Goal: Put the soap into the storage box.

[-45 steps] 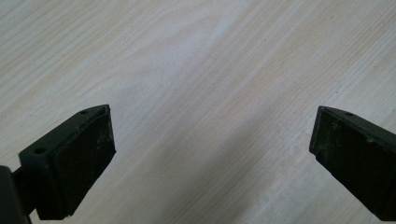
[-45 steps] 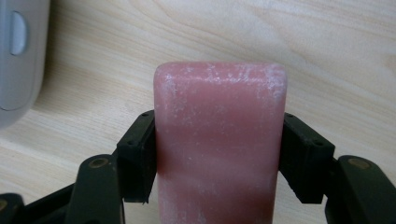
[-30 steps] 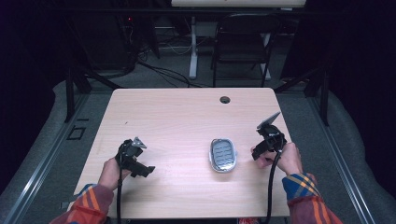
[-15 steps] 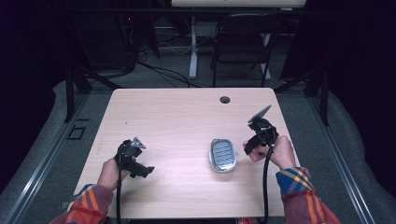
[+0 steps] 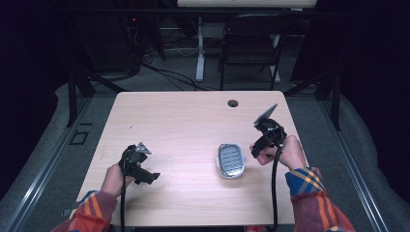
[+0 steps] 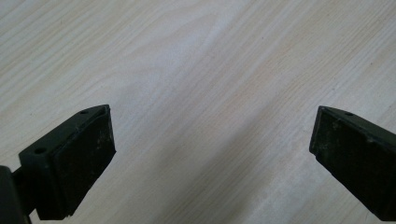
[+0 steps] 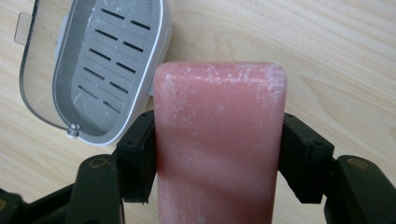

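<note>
The right gripper (image 7: pixel 219 154) clamps a pink soap bar (image 7: pixel 219 140) just right of the open soap dish (image 5: pixel 231 160) (slotted, empty) — likely bound for it. The left gripper (image 6: pixel 210 154) idles near-left, jaws wide, holding nothing.

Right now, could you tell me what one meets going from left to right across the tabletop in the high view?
Left gripper → grey soap dish → right gripper, its jaws holding the pink soap bar.
</note>
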`<state>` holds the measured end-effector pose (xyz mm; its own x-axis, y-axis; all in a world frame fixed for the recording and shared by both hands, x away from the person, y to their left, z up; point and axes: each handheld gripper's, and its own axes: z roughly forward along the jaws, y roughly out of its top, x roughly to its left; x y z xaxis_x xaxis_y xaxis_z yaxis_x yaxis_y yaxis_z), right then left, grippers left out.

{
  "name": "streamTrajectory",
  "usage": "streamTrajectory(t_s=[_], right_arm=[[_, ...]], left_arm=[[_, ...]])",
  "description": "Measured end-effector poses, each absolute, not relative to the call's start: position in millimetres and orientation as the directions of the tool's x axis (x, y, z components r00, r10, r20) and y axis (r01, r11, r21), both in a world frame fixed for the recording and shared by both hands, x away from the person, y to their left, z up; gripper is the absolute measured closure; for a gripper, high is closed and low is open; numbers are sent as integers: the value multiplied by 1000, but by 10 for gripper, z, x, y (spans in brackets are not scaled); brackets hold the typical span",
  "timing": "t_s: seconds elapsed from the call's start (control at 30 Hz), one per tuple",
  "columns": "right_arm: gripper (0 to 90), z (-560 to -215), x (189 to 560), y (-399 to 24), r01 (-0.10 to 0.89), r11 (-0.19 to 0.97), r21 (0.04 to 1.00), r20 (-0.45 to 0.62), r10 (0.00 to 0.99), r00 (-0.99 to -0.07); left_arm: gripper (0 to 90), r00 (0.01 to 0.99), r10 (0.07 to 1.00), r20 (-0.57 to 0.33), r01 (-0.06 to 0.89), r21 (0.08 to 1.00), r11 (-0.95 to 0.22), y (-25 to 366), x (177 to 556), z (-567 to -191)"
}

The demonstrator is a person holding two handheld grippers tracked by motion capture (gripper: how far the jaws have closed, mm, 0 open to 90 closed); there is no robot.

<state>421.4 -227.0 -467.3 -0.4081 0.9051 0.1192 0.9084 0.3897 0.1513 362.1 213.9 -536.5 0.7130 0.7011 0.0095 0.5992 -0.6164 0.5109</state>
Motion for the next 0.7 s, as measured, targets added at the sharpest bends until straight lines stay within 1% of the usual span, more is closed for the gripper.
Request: streamTrajectory(t_s=[0.2, 0.5, 0.57, 0.7], right_arm=[[367, -4588, 4232, -2232, 901, 414, 131, 108, 897, -428], [366, -4457, 4236, -2106, 889, 436, 142, 96, 887, -451], [366, -4427, 4248, -2082, 882, 452, 131, 95, 880, -465], [366, -4415, 4250, -2011, 882, 451, 137, 90, 881, -464]], left_arm=[[1, 708, 706, 11, 601, 517, -610, 2153, 3610, -5353], [1, 715, 699, 3, 598, 517, -613, 2137, 3610, -5358], [1, 722, 692, 2, 592, 515, -619, 2130, 3605, -5352], [1, 727, 687, 4, 587, 517, -623, 2121, 3602, -5352]])
